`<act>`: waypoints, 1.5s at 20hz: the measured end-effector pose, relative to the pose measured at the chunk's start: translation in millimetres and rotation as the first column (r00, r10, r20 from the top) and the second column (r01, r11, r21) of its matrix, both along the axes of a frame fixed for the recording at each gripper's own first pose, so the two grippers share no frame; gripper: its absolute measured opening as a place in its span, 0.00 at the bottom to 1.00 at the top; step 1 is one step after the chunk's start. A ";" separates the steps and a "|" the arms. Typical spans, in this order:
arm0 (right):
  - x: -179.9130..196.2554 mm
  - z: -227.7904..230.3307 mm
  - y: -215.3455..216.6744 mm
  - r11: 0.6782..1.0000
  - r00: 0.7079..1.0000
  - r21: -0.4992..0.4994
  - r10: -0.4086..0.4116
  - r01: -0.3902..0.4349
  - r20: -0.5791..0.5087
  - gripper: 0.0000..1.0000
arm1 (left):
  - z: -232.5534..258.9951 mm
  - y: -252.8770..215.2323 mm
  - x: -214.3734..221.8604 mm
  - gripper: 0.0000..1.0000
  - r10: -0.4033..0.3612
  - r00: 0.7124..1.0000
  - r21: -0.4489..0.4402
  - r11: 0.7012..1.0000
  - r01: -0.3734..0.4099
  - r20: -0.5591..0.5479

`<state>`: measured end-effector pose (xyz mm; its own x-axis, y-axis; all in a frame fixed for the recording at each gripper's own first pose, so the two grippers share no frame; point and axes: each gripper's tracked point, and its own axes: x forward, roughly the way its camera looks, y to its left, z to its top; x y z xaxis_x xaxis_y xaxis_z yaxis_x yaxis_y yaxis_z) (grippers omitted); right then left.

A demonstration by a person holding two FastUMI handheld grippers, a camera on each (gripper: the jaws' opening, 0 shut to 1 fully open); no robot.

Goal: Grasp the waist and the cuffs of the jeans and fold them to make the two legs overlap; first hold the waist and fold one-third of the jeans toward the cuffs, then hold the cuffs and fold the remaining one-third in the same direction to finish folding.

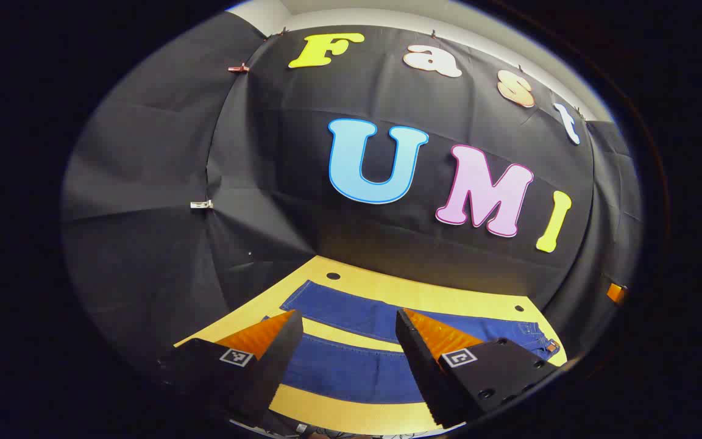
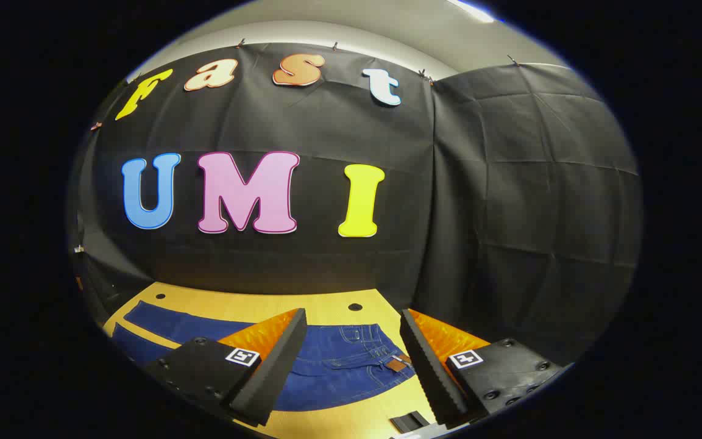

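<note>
Now we hover both grippers, jaws spread and empty, above jeans lying flat, legs apart, on the bench: left gripper over the legs, right gripper over the waist, poised for grasping.

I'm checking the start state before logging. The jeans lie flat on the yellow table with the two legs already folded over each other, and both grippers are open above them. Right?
Not quite. In the left gripper view the jeans lie flat on the yellow table with the two legs spread apart, a strip of table showing between them. The left gripper and right gripper are open above them.
</note>
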<state>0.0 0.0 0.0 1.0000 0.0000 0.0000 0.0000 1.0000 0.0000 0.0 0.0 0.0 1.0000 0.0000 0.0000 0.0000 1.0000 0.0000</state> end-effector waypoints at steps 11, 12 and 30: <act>22.3 -16.3 -1.0 1.000 0.999 -0.006 -0.012 0.011 -0.048 0.96 | -2.8 9.1 21.7 0.96 0.035 0.999 0.000 0.999 -0.035 -0.008; 22.4 -18.2 -3.0 1.000 0.999 -0.008 -0.015 0.014 -0.053 0.96 | -6.2 10.4 24.1 0.96 0.036 0.999 -0.005 0.999 -0.036 -0.017; 99.8 -194.0 -80.2 0.949 0.786 0.198 -0.075 0.245 -0.614 0.97 | -107.0 113.1 57.4 0.96 0.213 0.906 -0.190 0.936 -0.297 -0.367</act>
<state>99.8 -80.2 -194.0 0.7860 -0.0746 -0.6138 0.2448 0.9491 0.1981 57.4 113.1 -107.0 0.9057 0.2127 -0.3667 -0.2965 0.9360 -0.1895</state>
